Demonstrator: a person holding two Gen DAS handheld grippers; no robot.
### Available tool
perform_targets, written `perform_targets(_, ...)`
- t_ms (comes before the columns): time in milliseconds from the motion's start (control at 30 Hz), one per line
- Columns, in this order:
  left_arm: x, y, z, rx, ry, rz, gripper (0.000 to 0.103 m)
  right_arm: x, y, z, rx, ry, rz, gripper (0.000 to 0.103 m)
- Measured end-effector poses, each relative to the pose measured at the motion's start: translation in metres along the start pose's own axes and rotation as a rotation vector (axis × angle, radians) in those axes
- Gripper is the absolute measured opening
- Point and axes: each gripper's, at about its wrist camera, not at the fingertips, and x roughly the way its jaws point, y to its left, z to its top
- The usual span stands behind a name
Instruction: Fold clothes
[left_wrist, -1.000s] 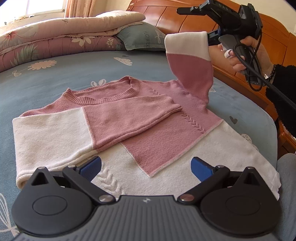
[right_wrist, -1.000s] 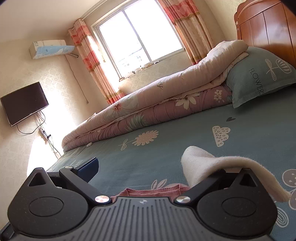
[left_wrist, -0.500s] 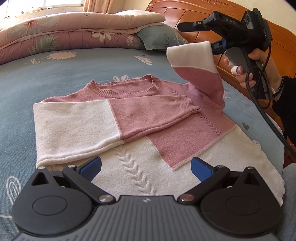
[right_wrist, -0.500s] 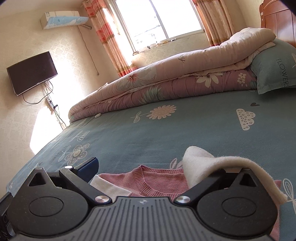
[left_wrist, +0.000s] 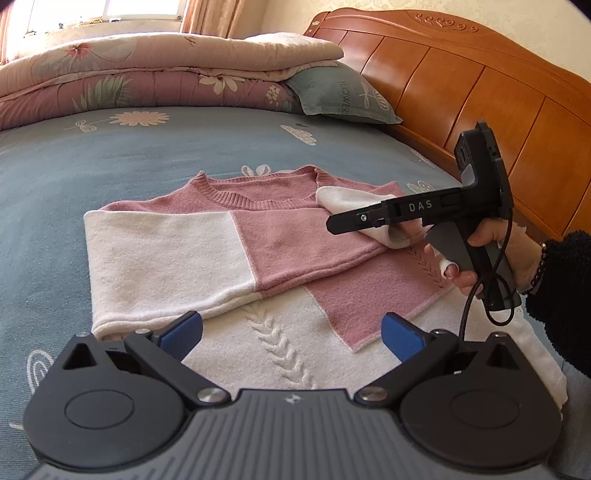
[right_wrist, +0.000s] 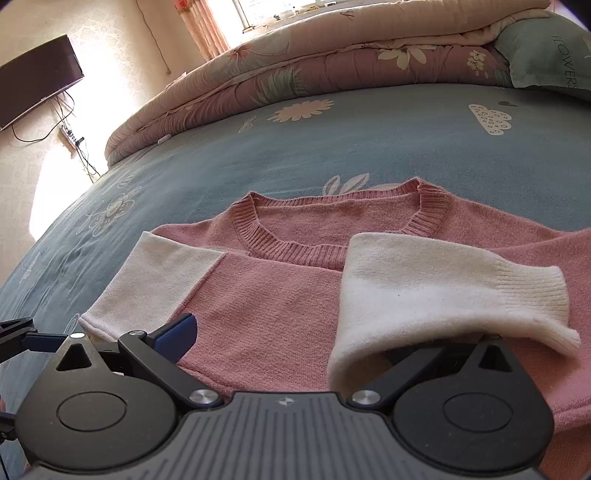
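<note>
A pink and cream sweater (left_wrist: 295, 258) lies flat on the blue bedsheet (left_wrist: 110, 158), its left sleeve (left_wrist: 166, 266) folded across the chest. My left gripper (left_wrist: 291, 332) is open and empty above the cream hem. My right gripper (left_wrist: 332, 221) reaches over the chest from the right, and the cream cuff of the right sleeve (left_wrist: 347, 201) lies over it. In the right wrist view the gripper (right_wrist: 295, 332) has its jaws apart; the cuff (right_wrist: 424, 291) is draped over the right finger, hiding it, and the sweater's collar (right_wrist: 332, 229) lies ahead.
A rolled floral quilt (left_wrist: 147, 74) and a grey-green pillow (left_wrist: 340, 96) lie at the head of the bed. A wooden headboard (left_wrist: 461, 92) runs along the right. A wall TV (right_wrist: 33, 77) hangs at the left.
My right gripper has lowered the right sleeve from high in the air down and left across the chest. My left gripper has stayed open over the hem, shifting slightly.
</note>
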Motion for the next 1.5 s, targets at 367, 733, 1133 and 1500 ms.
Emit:
perform_targets(367,-0.003,0.002,0.000,-0.010,-0.002,0.006,0.102,-0.041,-0.051,0.003,0.347,-0.204,0.006,0.103)
perform_targets(733,-0.007,0.018,-0.001,-0.056,0.004,0.063,0.102,-0.003,0.027,0.032,0.159,-0.126,0.176,0.103)
perform_targets(1133,-0.004,0.017,-0.001,-0.046,0.018,0.072,0.102,-0.029,0.026,0.019,0.056,-0.114,0.116,0.103)
perform_targets(1500,0.004,0.011,0.001,-0.036,0.030,0.072,0.102,-0.072,-0.008,0.011,0.082,-0.156,0.052,0.103)
